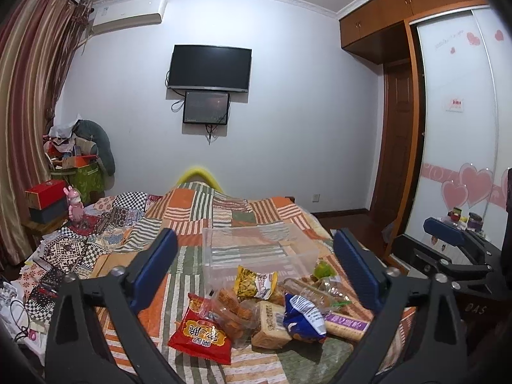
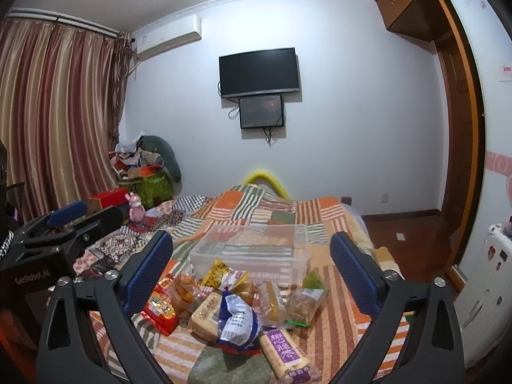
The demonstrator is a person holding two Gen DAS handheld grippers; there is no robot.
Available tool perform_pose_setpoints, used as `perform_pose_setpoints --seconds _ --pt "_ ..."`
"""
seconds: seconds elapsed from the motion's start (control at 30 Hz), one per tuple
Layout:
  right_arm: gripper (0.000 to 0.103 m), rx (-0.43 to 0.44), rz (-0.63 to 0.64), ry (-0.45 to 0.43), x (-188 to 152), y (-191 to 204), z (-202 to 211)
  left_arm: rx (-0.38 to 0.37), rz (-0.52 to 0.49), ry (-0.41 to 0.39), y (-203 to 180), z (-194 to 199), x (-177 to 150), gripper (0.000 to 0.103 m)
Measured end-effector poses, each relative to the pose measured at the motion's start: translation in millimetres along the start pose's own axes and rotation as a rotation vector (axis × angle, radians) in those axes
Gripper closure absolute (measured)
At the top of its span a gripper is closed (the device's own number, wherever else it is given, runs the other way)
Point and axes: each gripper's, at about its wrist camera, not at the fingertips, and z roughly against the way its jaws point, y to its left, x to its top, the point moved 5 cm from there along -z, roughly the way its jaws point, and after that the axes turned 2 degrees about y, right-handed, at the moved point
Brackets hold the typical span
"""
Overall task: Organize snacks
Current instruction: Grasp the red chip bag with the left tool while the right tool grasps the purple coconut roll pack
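A heap of snack packets lies on the patchwork bedspread (image 1: pixel 198 211): a red packet (image 1: pixel 201 336), a yellow packet (image 1: pixel 254 283), a blue and white packet (image 1: pixel 304 318), a wrapped cake (image 1: pixel 270 323) and a purple-labelled biscuit roll (image 1: pixel 347 324). Behind the heap stands a clear plastic box (image 1: pixel 256 251) with nothing in it. My left gripper (image 1: pixel 256 262) hovers open above the heap, holding nothing. My right gripper (image 2: pixel 251 265) is open too, over the same heap, where the red packet (image 2: pixel 160 310), blue packet (image 2: pixel 238 321), biscuit roll (image 2: pixel 286 352) and clear box (image 2: pixel 252 248) show.
A pink toy (image 1: pixel 75 203) and stacked boxes (image 1: pixel 46 200) sit at the bed's far left. Folded patterned cloths (image 1: pixel 67 256) cover the left side. A wardrobe (image 1: pixel 457 121) with heart stickers stands right. A TV (image 1: pixel 209 68) hangs on the far wall.
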Motion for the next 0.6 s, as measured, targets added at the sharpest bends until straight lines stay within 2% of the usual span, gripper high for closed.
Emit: perform_pose_setpoints --seconds 0.07,0.2,0.3,0.47,0.6 --pt "0.014 -0.006 0.006 0.021 -5 -2 -4 0.002 -0.010 0.020 3 -5 -4 0.016" --pt "0.023 0.005 -0.008 0.083 -18 -11 -16 0.004 -0.029 0.062 10 -18 -13 0.021" --pt "0.029 0.004 -0.015 0.139 -29 -19 -27 0.007 -0.051 0.113 19 -30 -23 0.030" --pt "0.038 -0.015 -0.024 0.251 -53 -33 -44 0.009 -0.028 0.243 43 -57 -49 0.038" --pt "0.042 -0.026 -0.046 0.352 -75 -46 -59 0.028 0.000 0.339 67 -79 -72 0.038"
